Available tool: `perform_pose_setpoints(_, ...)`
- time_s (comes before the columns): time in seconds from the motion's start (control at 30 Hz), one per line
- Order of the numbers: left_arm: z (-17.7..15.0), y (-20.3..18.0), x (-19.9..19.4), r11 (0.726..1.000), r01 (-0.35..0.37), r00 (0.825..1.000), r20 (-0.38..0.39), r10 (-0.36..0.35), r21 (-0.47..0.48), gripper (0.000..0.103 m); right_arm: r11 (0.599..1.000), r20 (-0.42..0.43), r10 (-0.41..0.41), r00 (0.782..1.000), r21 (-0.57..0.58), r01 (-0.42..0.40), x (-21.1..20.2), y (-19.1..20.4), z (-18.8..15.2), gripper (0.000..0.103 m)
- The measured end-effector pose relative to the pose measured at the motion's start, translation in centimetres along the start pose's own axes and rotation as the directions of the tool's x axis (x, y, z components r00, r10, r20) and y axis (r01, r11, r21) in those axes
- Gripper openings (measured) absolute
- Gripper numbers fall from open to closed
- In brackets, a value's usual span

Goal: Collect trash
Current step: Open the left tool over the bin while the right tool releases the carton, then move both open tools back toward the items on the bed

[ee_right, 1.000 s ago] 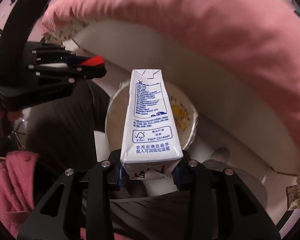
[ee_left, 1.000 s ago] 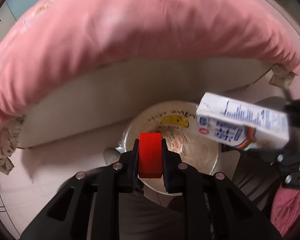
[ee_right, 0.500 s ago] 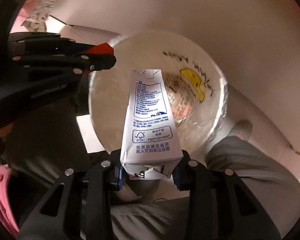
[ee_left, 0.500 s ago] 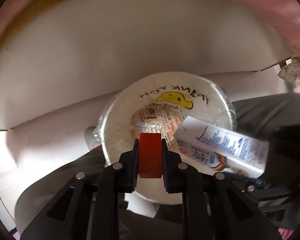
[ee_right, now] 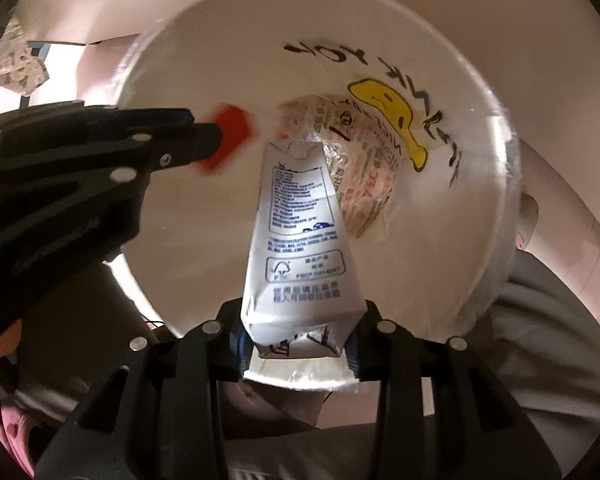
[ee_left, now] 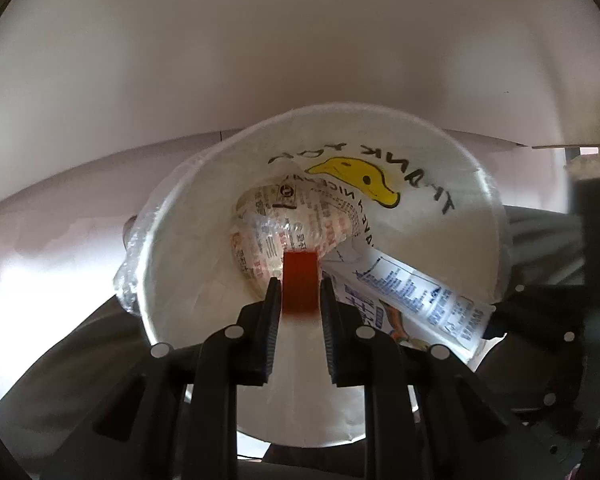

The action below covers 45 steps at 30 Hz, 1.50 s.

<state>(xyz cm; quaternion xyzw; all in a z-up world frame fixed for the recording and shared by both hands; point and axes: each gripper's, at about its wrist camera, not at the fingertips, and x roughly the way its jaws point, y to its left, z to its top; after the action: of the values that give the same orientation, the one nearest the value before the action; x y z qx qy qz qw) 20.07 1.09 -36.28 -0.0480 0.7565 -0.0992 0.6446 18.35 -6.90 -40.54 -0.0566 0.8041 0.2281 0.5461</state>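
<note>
- Our round white bag-lined bin (ee_right: 172,240) already holds a crumpled printed wrapper (ee_left: 284,224) at its bottom.
- Right gripper (ee_right: 296,336) clamps the white-and-blue paper carton (ee_right: 296,240) inside the rim, unreleased.
- Left gripper (ee_left: 300,300) pinches a small red block (ee_left: 300,284) likewise.

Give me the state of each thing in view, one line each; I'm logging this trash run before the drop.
Left gripper: shut on the red block, over the bin.
Red block: clamped between the left jaws.
Right gripper: shut on the milk carton.
Milk carton: held by its base, top pointing into the bin.
Bin: open, lined with a plastic bag.
Crumpled wrapper: lying at the bin's bottom.
</note>
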Motion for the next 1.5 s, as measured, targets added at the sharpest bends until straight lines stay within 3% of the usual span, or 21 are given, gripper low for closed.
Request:
perform_pose_setpoints(0.03, 0.0, 0.1, 0.0, 1.0, 0.003, 1.0, -0.007, -0.003, -0.004, 0.022, 1.0, -0.004, -0.002, 1.0, 0.004, 0.002, 0.3, -0.2, 0.2, 0.038)
perform_pose_setpoints(0.13, 0.2, 0.0, 0.8, 1.0, 0.003, 1.0, -0.02, -0.003, -0.014, 0.039, 1.0, -0.017, -0.008, 1.0, 0.012, 0.008, 0.7, -0.5, 0.7, 0.039)
perform_pose_setpoints(0.17, 0.3, -0.1, 1.0, 1.0, 0.001, 1.0, -0.019, -0.002, -0.016, 0.042, 1.0, -0.023, -0.009, 1.0, 0.013, 0.009, 0.8, -0.5, 0.8, 0.044)
perform_pose_setpoints(0.27, 0.2, -0.3, 1.1, 1.0, -0.002, 1.0, -0.015, 0.002, -0.013, 0.043, 1.0, -0.015, -0.023, 1.0, 0.01, 0.023, 0.7, -0.5, 0.7, 0.053)
perform_pose_setpoints(0.47, -0.3, -0.2, 0.3, 1.0, -0.016, 1.0, 0.004, 0.016, -0.001, 0.044, 1.0, 0.025, -0.001, 1.0, 0.018, 0.001, -1.6, -0.7, 0.2, 0.053)
perform_pose_setpoints(0.67, -2.0, -1.3, -3.0, 0.996, -0.064, 0.995, 0.082, 0.059, 0.055, 0.044, 1.0, 0.124, -0.001, 0.992, -0.013, 0.003, -6.2, -0.1, -1.9, 0.053)
perform_pose_setpoints(0.83, -4.0, -2.1, -8.2, 0.991, -0.09, 0.977, 0.204, 0.068, 0.102, 0.044, 0.999, 0.229, 0.0, 0.973, -0.039, 0.009, -10.2, 0.0, -4.5, 0.056)
perform_pose_setpoints(0.97, -4.8, -2.9, -12.7, 0.988, -0.09, 0.953, 0.298, 0.05, 0.122, 0.049, 0.999, 0.331, -0.003, 0.944, -0.046, 0.019, -13.9, 0.0, -6.6, 0.059)
perform_pose_setpoints(1.03, -5.3, -3.6, -15.5, 0.985, -0.105, 0.933, 0.358, 0.049, 0.14, 0.05, 0.998, 0.387, -0.009, 0.922, -0.047, 0.029, -16.3, -0.2, -8.0, 0.061)
perform_pose_setpoints(1.1, -5.5, -4.2, -18.0, 0.981, -0.125, 0.91, 0.41, 0.054, 0.149, 0.063, 0.998, 0.435, -0.019, 0.9, -0.05, 0.045, -18.2, 0.0, -9.0, 0.063)
perform_pose_setpoints(1.17, -5.8, -4.5, -20.2, 0.978, -0.145, 0.886, 0.459, 0.06, 0.152, 0.07, 0.996, 0.491, -0.041, 0.87, -0.047, 0.073, -20.6, 0.3, -10.1, 0.069)
perform_pose_setpoints(1.23, -6.0, -5.2, -22.5, 0.973, -0.16, 0.863, 0.502, 0.057, 0.164, 0.07, 0.994, 0.537, -0.055, 0.842, -0.05, 0.097, -22.5, 0.7, -10.8, 0.073)
perform_pose_setpoints(1.37, -6.2, -6.3, -25.8, 0.964, -0.19, 0.824, 0.564, 0.055, 0.183, 0.079, 0.987, 0.609, -0.078, 0.789, -0.062, 0.146, -26.6, 1.4, -12.2, 0.075)
perform_pose_setpoints(1.5, -5.7, -7.1, -28.4, 0.951, -0.246, 0.789, 0.609, 0.083, 0.189, 0.081, 0.979, 0.672, -0.098, 0.734, -0.065, 0.191, -30.0, 1.8, -13.3, 0.077)
